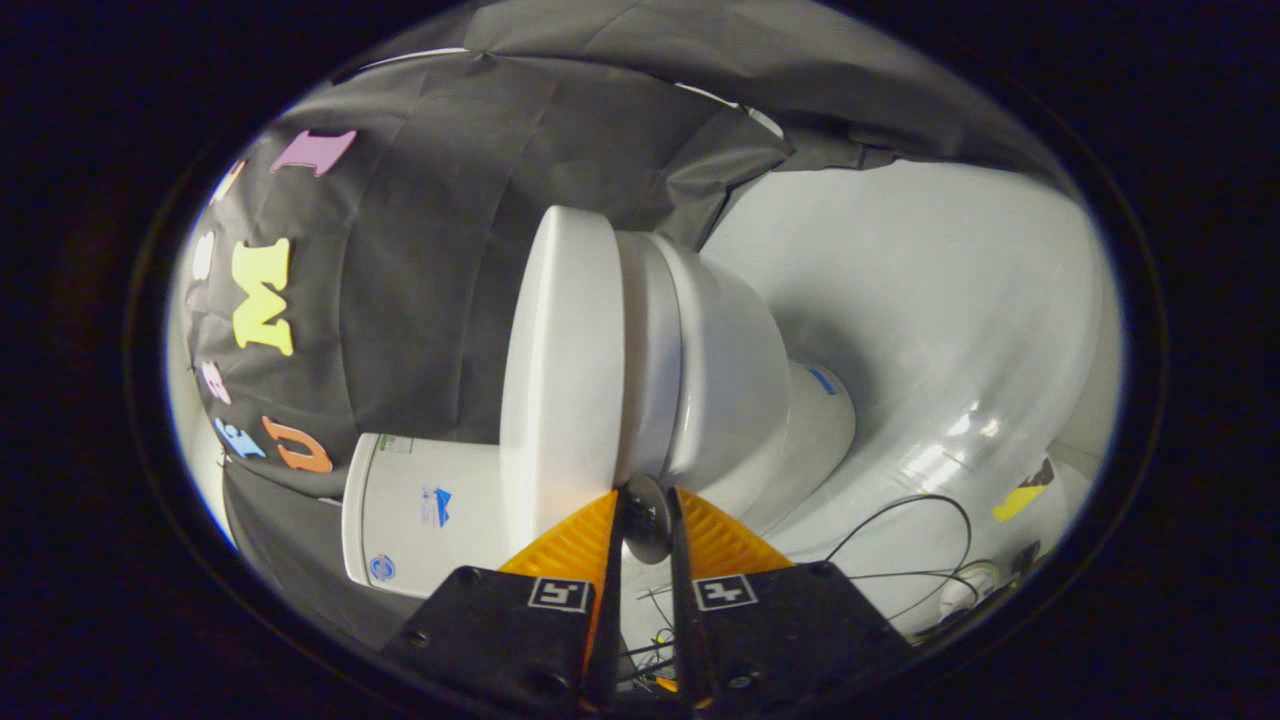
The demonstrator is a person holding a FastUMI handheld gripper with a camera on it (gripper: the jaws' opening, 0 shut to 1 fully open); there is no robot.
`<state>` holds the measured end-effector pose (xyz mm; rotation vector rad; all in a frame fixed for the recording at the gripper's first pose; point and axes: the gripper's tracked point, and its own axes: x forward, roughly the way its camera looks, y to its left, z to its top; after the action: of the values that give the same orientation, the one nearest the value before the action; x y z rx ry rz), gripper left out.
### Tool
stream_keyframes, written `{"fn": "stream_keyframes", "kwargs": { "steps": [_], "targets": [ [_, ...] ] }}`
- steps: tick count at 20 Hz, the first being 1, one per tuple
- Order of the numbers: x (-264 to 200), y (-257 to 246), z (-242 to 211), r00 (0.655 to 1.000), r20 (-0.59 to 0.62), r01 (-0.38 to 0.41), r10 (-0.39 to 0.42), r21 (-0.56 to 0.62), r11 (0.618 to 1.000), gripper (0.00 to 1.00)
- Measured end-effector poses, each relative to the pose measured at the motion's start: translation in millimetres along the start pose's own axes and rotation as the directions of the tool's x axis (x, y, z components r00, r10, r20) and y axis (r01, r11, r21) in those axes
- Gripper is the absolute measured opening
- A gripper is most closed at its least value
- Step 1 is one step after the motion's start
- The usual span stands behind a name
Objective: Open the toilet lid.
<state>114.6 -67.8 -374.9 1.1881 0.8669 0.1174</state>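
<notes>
Lid [560, 370] lay closed on the toilet [735, 380], just ahead of the gripper [648, 500], whose fingers stood nearly together with nothing held, at the lid's front edge; stiff, smooth and likely slippery, it seemed best lifted from that rim.

Gripper view: fisheye camera mounted on gripper [647, 500], looking forward along fingers [575, 545]. Camera rolled sideways, so toilet [680, 370] lies horizontal in frame, floor [930, 300] to its one side, booth wall [420, 300] to other. Close range; fingertips nearly closed, almost touching lid [560, 370] edge.
</notes>
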Motion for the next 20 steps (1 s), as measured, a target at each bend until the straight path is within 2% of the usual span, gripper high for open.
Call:
{"fn": "stream_keyframes", "kwargs": {
  "steps": [1,5,9,13,16,20],
  "targets": [
    [0,0,-2,1.0,0.002,-0.006,0.006,0.008,1.0,0.2],
    [1,2,-3,0.999,0.011,0.034,-0.034,0.004,0.999,0.11],
    [-1,7,-4,0.999,0.004,0.034,-0.035,0.043,0.998,0.11],
    [-1,9,-5,0.998,0.017,0.064,-0.064,-0.027,0.998,0.1],
    [-5,17,-3,0.998,0.027,0.051,-0.05,-0.023,0.998,0.09],
    [-10,30,-4,0.998,0.058,0.039,-0.034,-0.087,0.995,0.07]
  ]
}}
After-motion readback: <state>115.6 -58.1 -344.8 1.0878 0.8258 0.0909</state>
